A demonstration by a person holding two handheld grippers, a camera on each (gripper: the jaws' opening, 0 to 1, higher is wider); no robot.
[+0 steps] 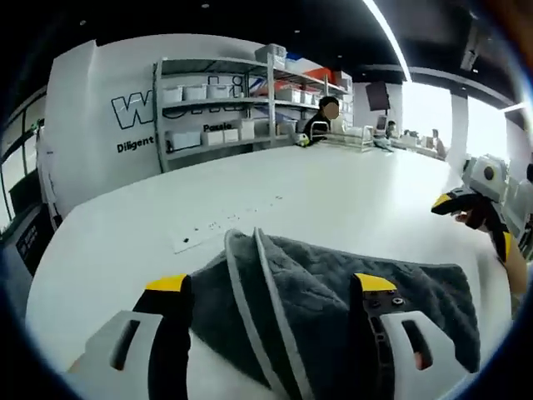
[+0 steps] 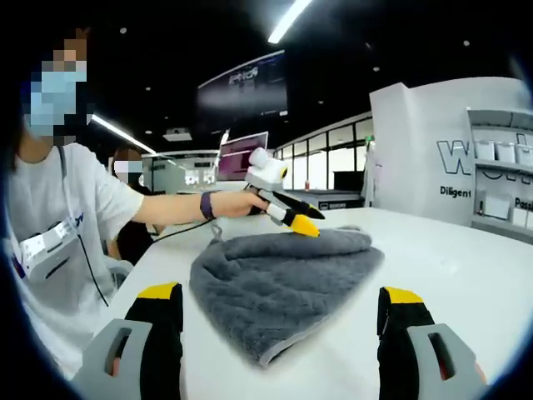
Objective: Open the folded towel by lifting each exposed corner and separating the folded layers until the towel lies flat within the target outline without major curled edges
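Note:
A grey towel (image 1: 333, 292) with pale edging lies folded on the white table (image 1: 333, 187). One fold stands up as a ridge between my left gripper's jaws. My left gripper (image 1: 271, 283) is open, its yellow-tipped jaws standing either side of the towel's near part. In the right gripper view the towel (image 2: 283, 279) is a rounded heap on the table (image 2: 466, 275), and the left gripper (image 2: 301, 225), held in a person's hand, rests at its far top edge. My right gripper (image 2: 281, 293) is open, low before the towel's near edge. It hangs off the towel's right end (image 1: 473, 221).
Metal shelves (image 1: 225, 108) with white bins stand against a lettered wall beyond the table's far edge, and a person (image 1: 321, 125) sits there. Small dark marks (image 1: 225, 223) dot the table behind the towel. A person in a white shirt (image 2: 58, 225) stands at the left.

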